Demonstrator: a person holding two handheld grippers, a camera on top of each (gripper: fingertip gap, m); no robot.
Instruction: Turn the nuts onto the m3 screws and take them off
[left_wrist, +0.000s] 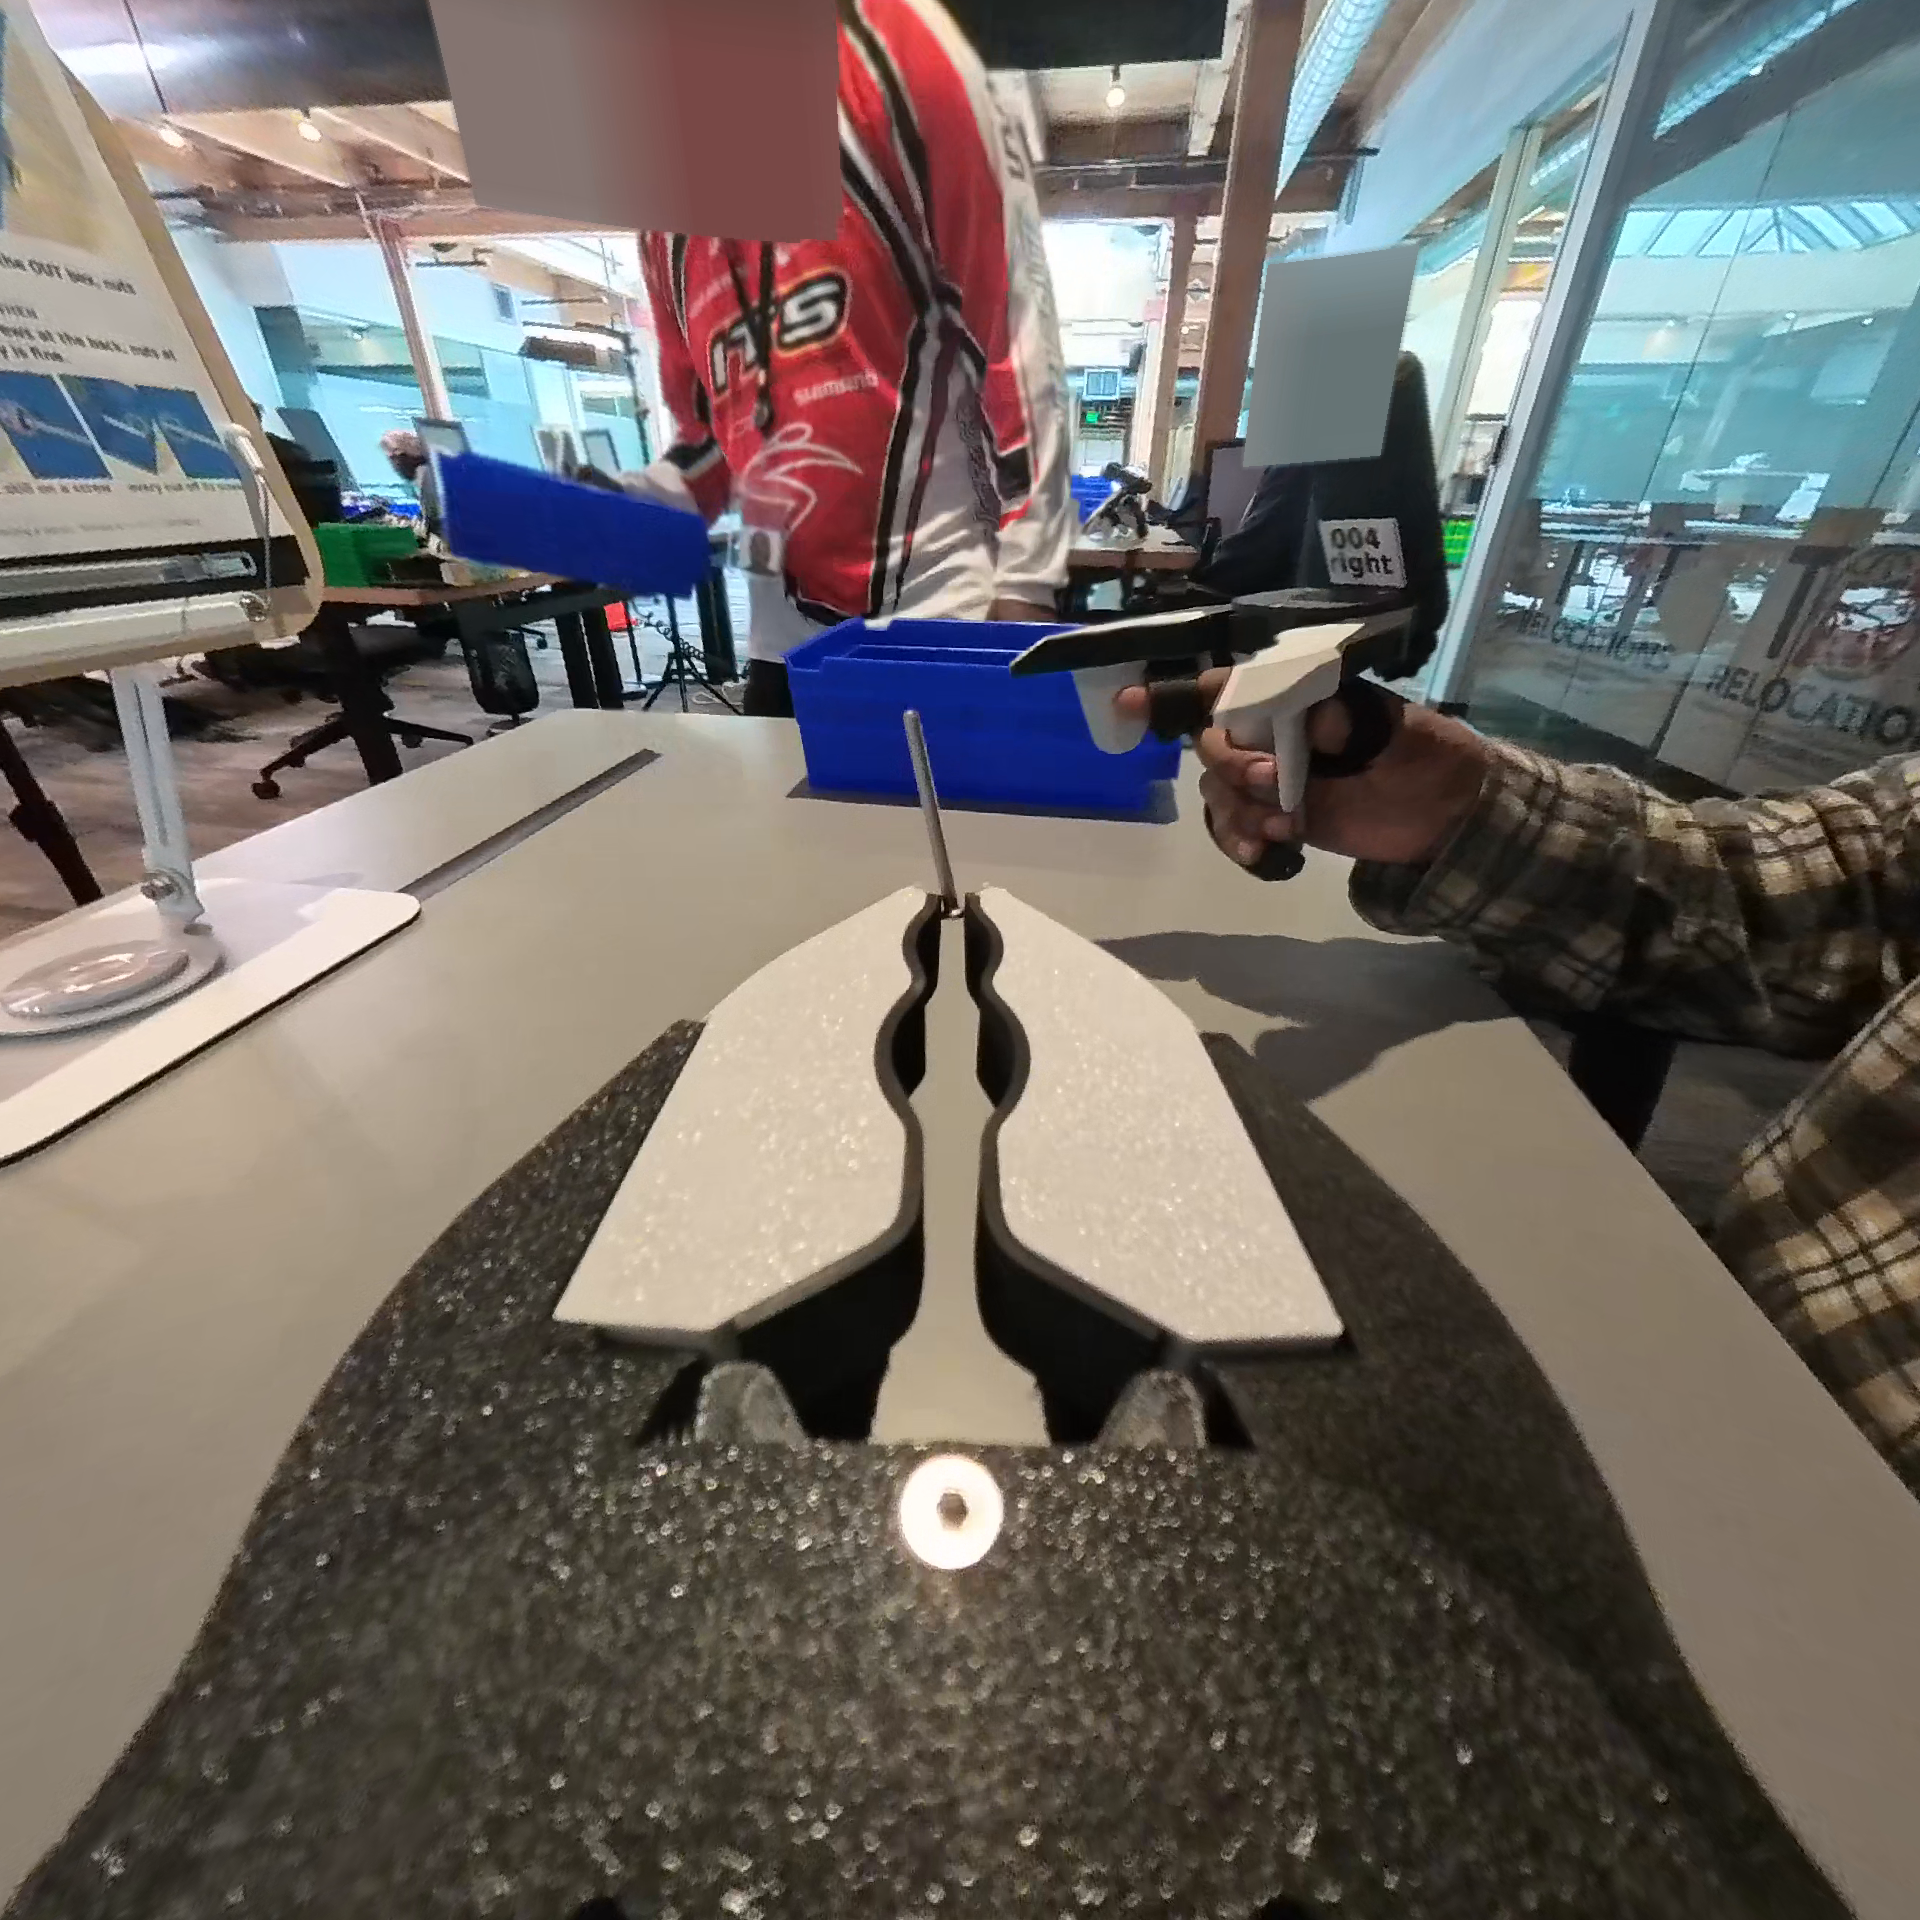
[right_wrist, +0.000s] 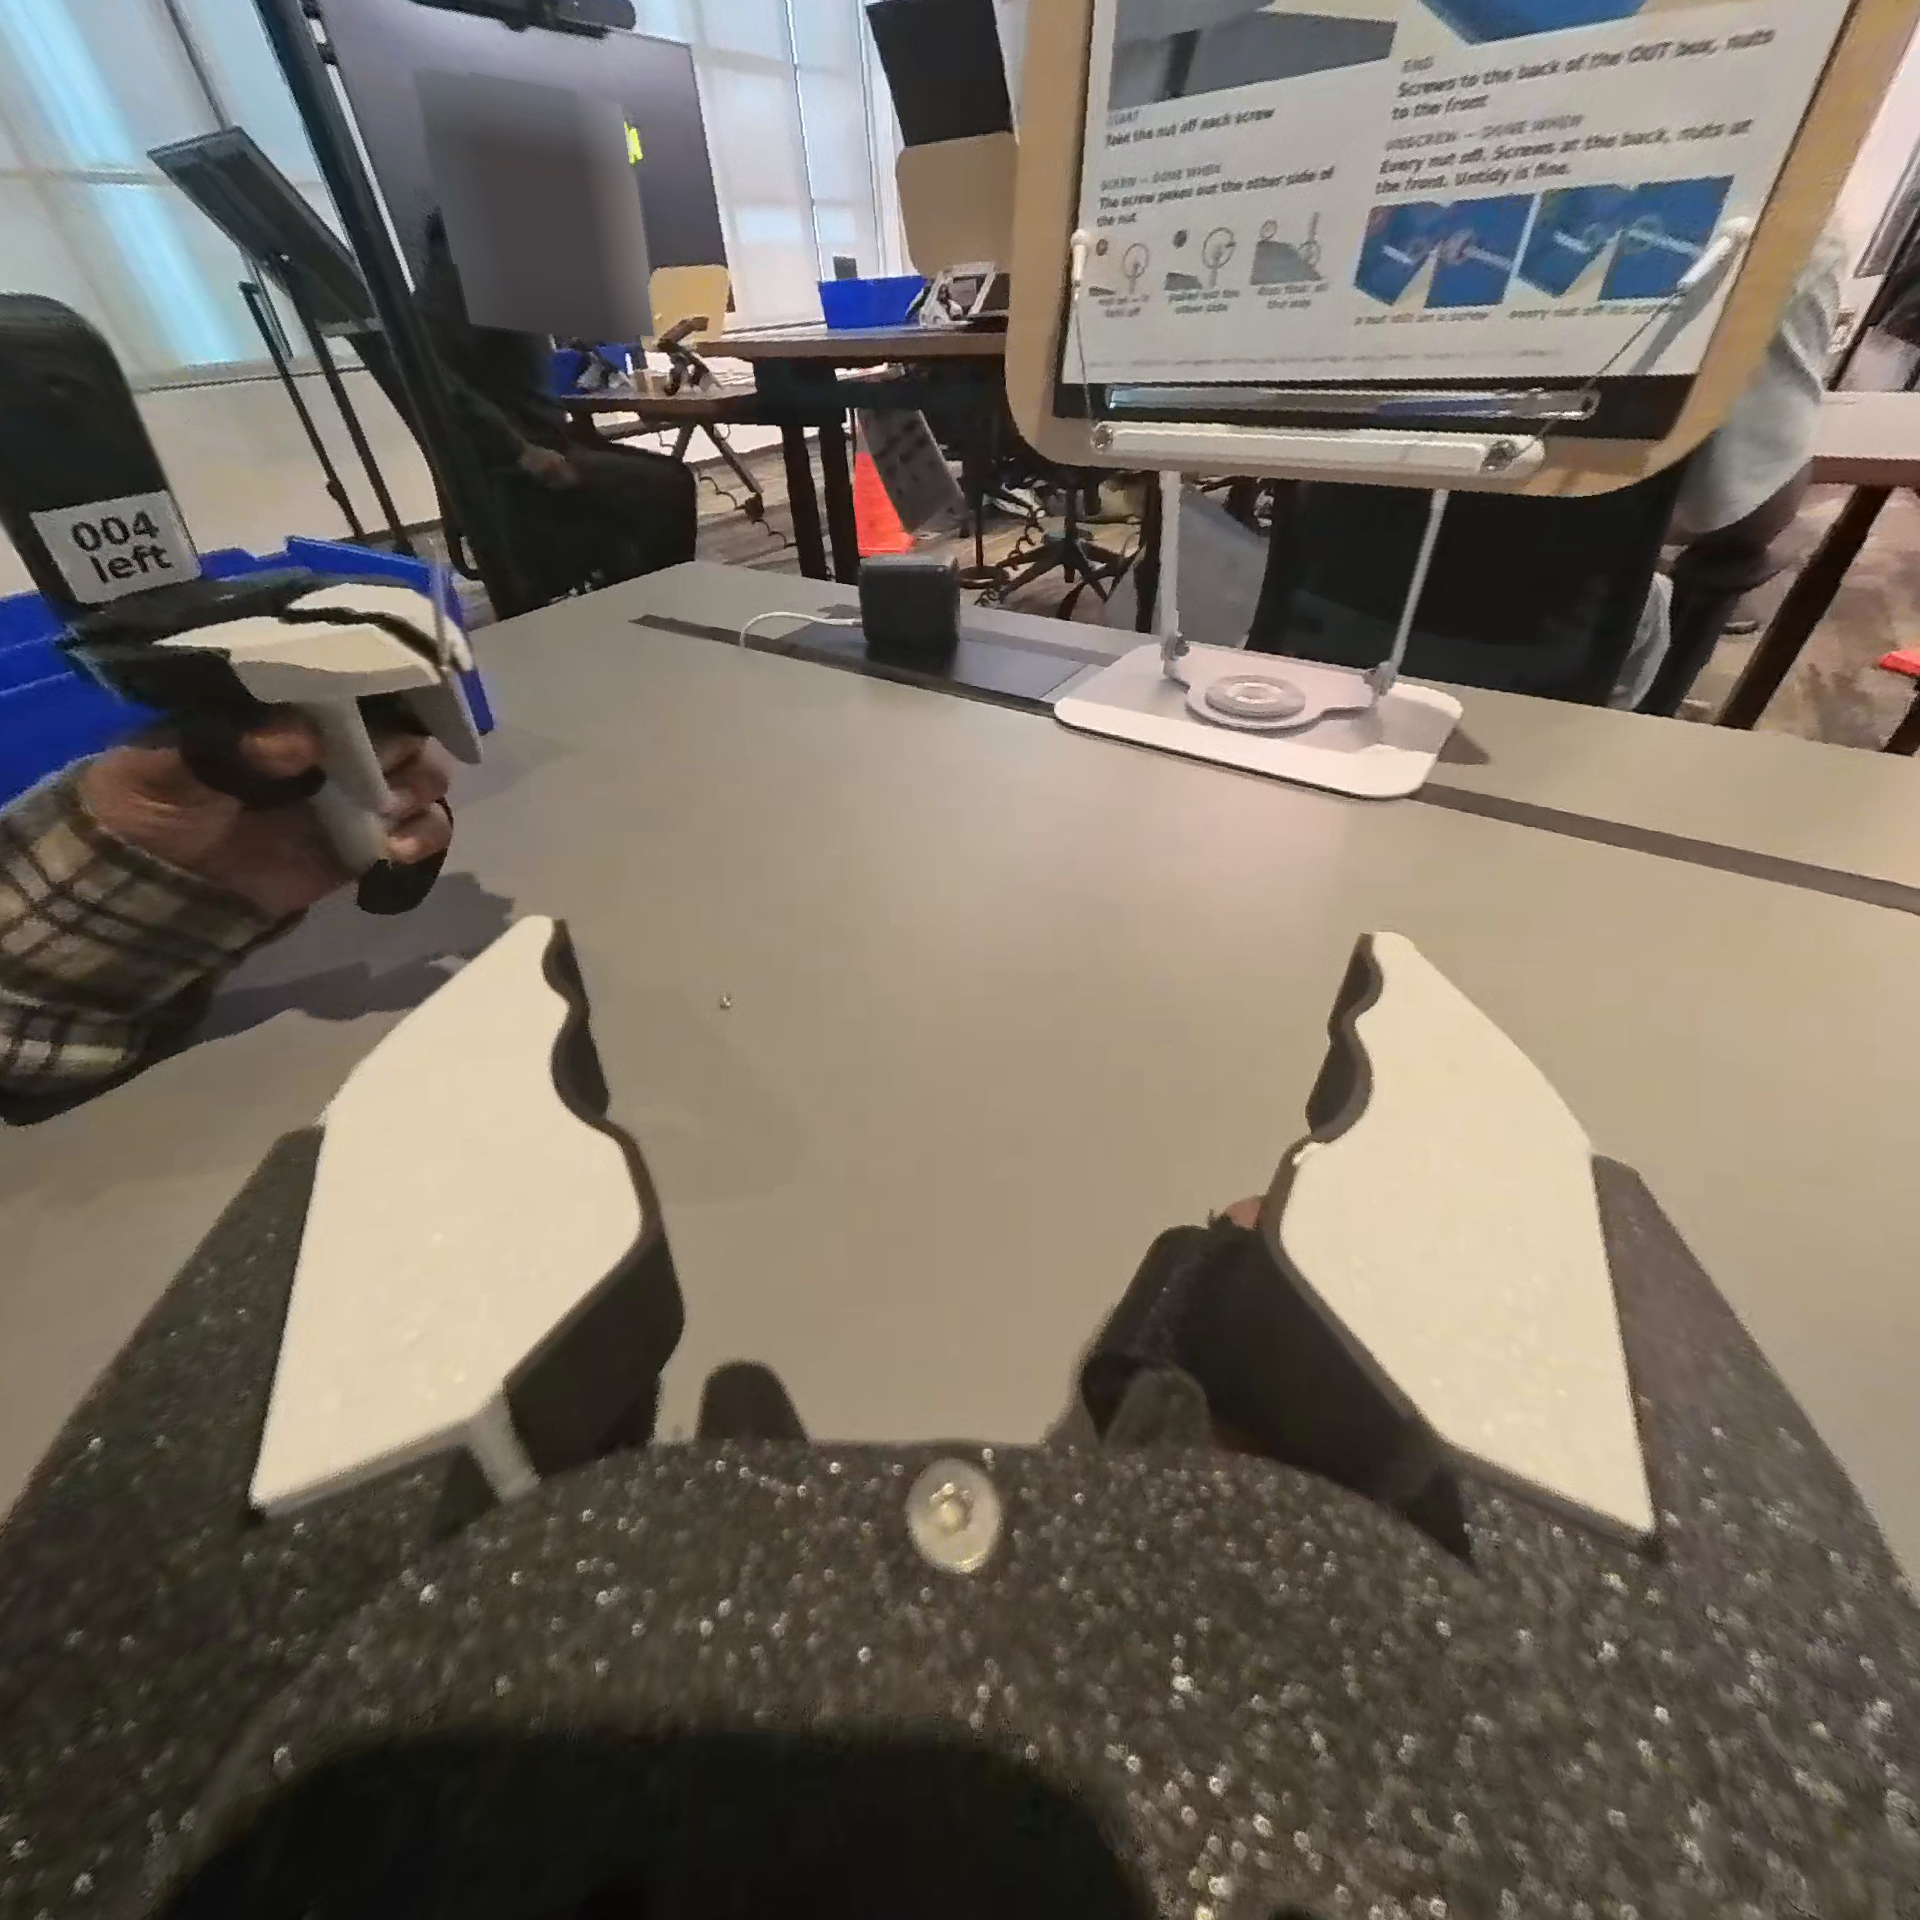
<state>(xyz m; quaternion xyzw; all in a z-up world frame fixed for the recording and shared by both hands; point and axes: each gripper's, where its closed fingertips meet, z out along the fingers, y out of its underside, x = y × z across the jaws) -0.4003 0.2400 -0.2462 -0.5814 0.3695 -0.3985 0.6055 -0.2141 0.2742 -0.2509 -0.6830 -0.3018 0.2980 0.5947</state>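
My left gripper (left_wrist: 951, 902) is shut on the lower end of a long thin m3 screw (left_wrist: 928, 805), which sticks up and away from the fingertips above the grey table (left_wrist: 582, 1018). No nut shows on the screw. My right gripper (right_wrist: 961, 940) is wide open and empty, low over the table. A tiny metal piece, nut-sized, (right_wrist: 726, 1002) lies on the table between and just beyond its fingers. The right gripper also shows in the left wrist view (left_wrist: 1075, 686), held by a hand in a plaid sleeve in front of the blue bin (left_wrist: 935, 717). The left gripper shows in the right wrist view (right_wrist: 442, 665).
An instruction sheet on a stand (right_wrist: 1403, 208) sits on a white base (right_wrist: 1257, 717) at the table's far side. A small black box (right_wrist: 907, 603) with a white cable lies near a dark slot. A person in a red jersey (left_wrist: 862, 395) stands behind the table holding another blue bin (left_wrist: 561, 530).
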